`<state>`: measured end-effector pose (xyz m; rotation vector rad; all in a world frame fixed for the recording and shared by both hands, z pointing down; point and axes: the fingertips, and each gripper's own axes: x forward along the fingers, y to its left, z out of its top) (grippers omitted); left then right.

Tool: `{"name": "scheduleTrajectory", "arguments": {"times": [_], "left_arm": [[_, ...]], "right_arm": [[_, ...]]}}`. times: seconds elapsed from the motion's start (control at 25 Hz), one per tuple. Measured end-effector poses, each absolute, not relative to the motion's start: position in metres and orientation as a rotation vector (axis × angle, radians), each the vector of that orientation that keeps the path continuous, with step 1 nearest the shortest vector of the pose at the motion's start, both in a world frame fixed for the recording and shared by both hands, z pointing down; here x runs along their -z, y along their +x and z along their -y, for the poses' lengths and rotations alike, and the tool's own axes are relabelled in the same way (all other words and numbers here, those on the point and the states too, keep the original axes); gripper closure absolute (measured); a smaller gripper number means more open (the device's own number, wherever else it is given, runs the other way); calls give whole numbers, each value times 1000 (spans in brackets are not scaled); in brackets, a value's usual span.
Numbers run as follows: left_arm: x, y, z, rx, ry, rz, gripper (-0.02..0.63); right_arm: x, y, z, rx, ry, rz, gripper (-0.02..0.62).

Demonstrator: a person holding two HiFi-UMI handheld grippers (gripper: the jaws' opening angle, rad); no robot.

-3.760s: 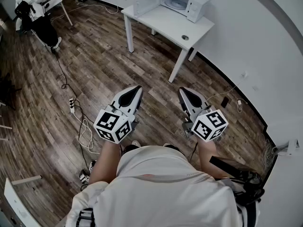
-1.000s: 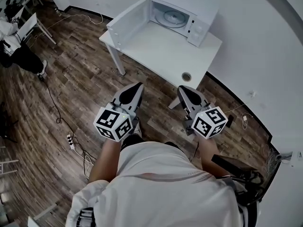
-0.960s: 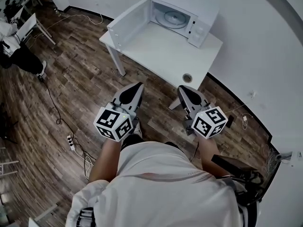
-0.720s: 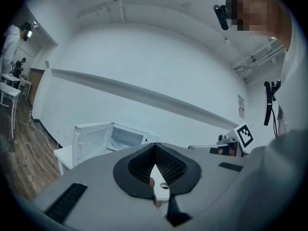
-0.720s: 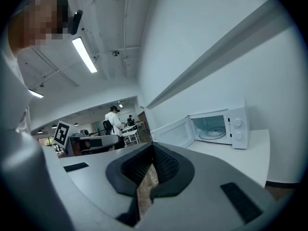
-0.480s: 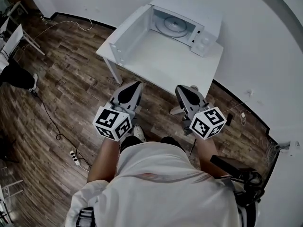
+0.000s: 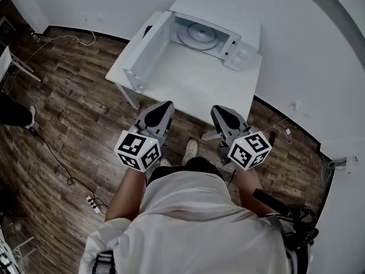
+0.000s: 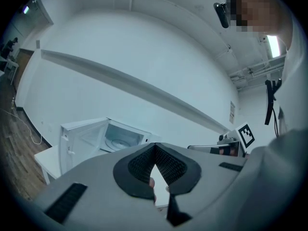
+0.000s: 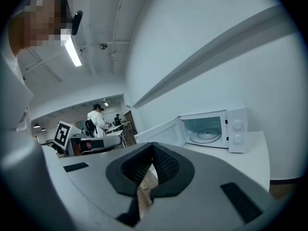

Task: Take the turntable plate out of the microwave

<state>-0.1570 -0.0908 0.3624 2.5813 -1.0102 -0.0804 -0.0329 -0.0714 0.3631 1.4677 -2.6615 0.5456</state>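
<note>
The white microwave (image 7: 228, 24) stands on a white table (image 7: 188, 90) with its door (image 7: 145, 50) swung open to the left. The round glass turntable plate (image 7: 197, 34) lies flat inside the cavity. My left gripper (image 7: 165, 103) and right gripper (image 7: 218, 108) are held side by side just short of the table's near edge, both shut and empty. The left gripper view has the open microwave (image 8: 110, 138) with the plate (image 8: 118, 142) beyond my shut left gripper (image 8: 155, 146). In the right gripper view the plate (image 9: 207, 134) shows past my right gripper (image 9: 153, 146).
The table backs onto a white wall. Cables and a power strip (image 7: 91, 201) lie on the wood floor (image 7: 68, 124) at the left. People (image 9: 96, 119) stand by desks far off in the right gripper view.
The table and microwave have grown larger and come nearer in the head view as I walked up to them. Both grippers kept their pose, shut.
</note>
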Motion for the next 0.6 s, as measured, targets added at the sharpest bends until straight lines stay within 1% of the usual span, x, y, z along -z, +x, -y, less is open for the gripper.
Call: {"name": "scheduleTrajectory", "arguments": {"times": [0.28, 0.6], "left_arm": [[-372, -138, 136, 52, 2580, 989, 595], [-380, -95, 217, 14, 2568, 1013, 595]], "right_arm": [[-376, -19, 120, -577, 1476, 2669, 591], [-386, 26, 202, -615, 1484, 2682, 591]]}}
